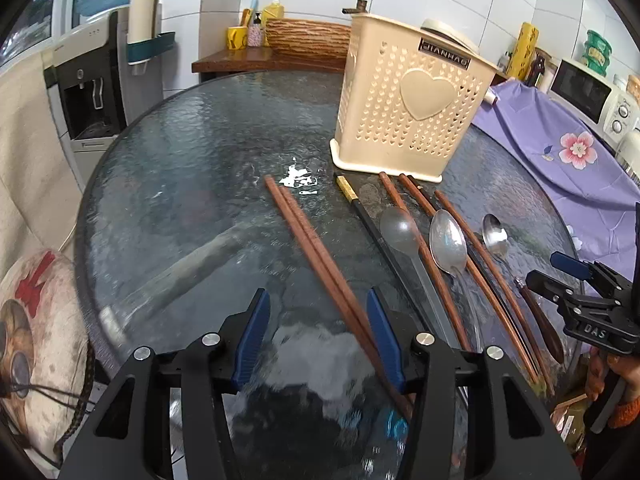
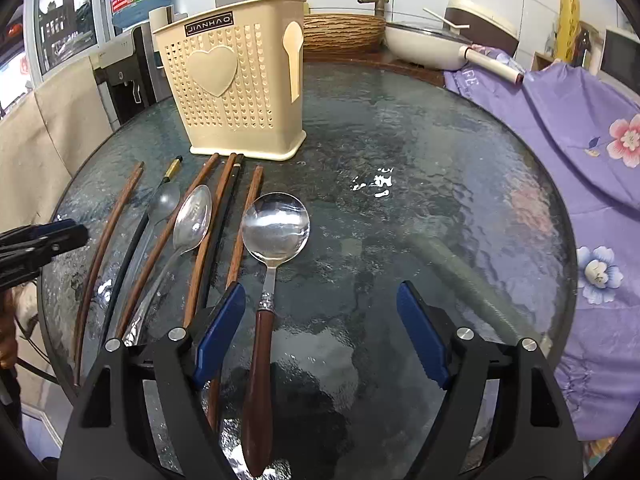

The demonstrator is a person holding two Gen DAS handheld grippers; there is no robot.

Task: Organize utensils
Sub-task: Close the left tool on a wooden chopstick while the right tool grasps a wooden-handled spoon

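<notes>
Left wrist view: left gripper (image 1: 318, 334) spread around paired wooden chopsticks (image 1: 312, 248) on the bench (image 1: 192, 168); right gripper (image 2: 320, 334) spread around the brown-handled spoon (image 2: 266, 280).

Cream heart-perforated holder (image 2: 232, 92), reddish-brown chopsticks (image 1: 320, 256), silver spoon (image 2: 276, 228) with brown handle, purple flowered cloth (image 2: 580, 168), blue-padded black grippers.

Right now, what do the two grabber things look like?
Both are black plastic frames with silver bolts and ridged blue pads on the fingers. The right gripper, seen from the side, has "DAS" stamped on it. An orange knitted cuff shows below it.
</notes>
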